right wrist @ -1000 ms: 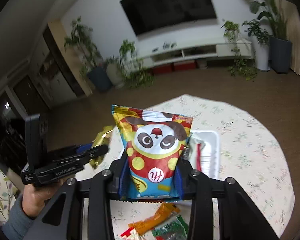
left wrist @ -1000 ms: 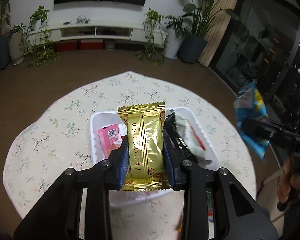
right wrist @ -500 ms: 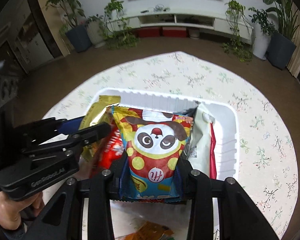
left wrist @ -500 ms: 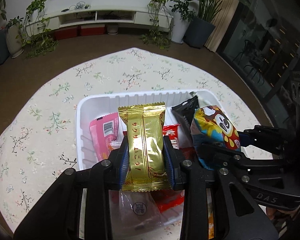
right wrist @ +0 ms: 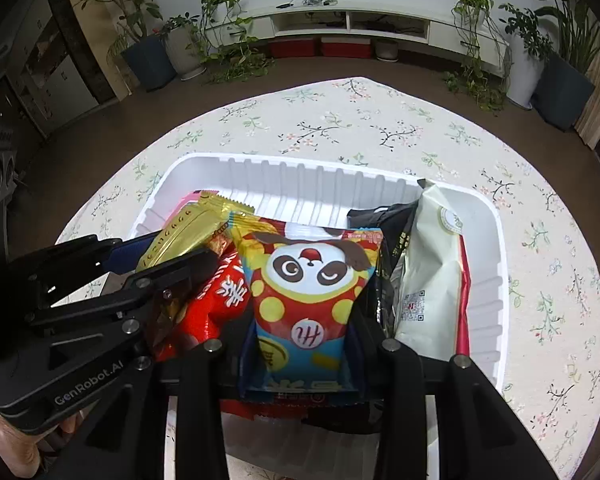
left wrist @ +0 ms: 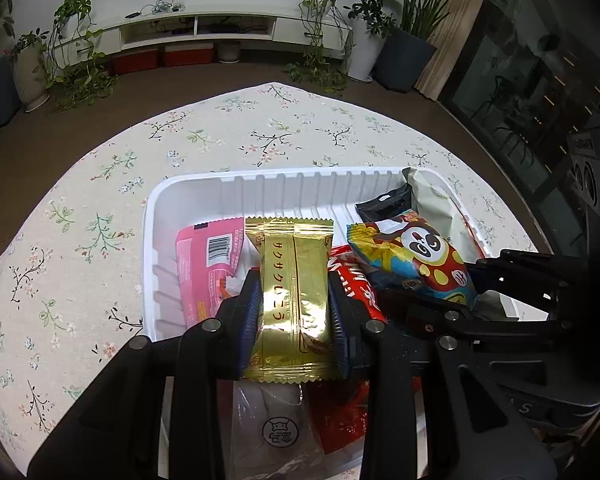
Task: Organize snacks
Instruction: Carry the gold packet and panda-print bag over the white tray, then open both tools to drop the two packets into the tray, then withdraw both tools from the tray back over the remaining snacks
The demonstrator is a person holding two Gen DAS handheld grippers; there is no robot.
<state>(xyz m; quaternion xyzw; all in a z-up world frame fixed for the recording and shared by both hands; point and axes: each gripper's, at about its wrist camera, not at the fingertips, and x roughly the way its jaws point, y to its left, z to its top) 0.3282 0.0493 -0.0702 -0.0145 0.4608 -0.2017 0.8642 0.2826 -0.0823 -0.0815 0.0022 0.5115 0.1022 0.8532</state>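
Gold foil was what my left gripper point(left wrist: 294, 312) had hold of: the gold wafer packet point(left wrist: 294, 280) stood on end between its blue pads, pinched across its narrow width so the long body hung free to go down into the white plastic tray point(left wrist: 284, 186). It was poised over the tray's near left part, above the pink packet point(left wrist: 204, 268) and beside the red packet point(left wrist: 356, 292).

My right gripper point(right wrist: 302, 344) was closed in the same way on the panda snack bag point(right wrist: 310, 300), gripped low on both side edges with the printed face towards the camera. That bag was over the tray's middle, just left of the black packet point(right wrist: 384, 216) and the cream pouch point(right wrist: 432, 276), which leaned against the right wall. I judged both packets were held upright so they could slot in side by side rather than lie flat on the pile.

Under it all lay the floral tablecloth point(left wrist: 100, 208) on the round table, with the low white TV cabinet point(right wrist: 364, 24) and potted plants point(right wrist: 148, 40) far behind.
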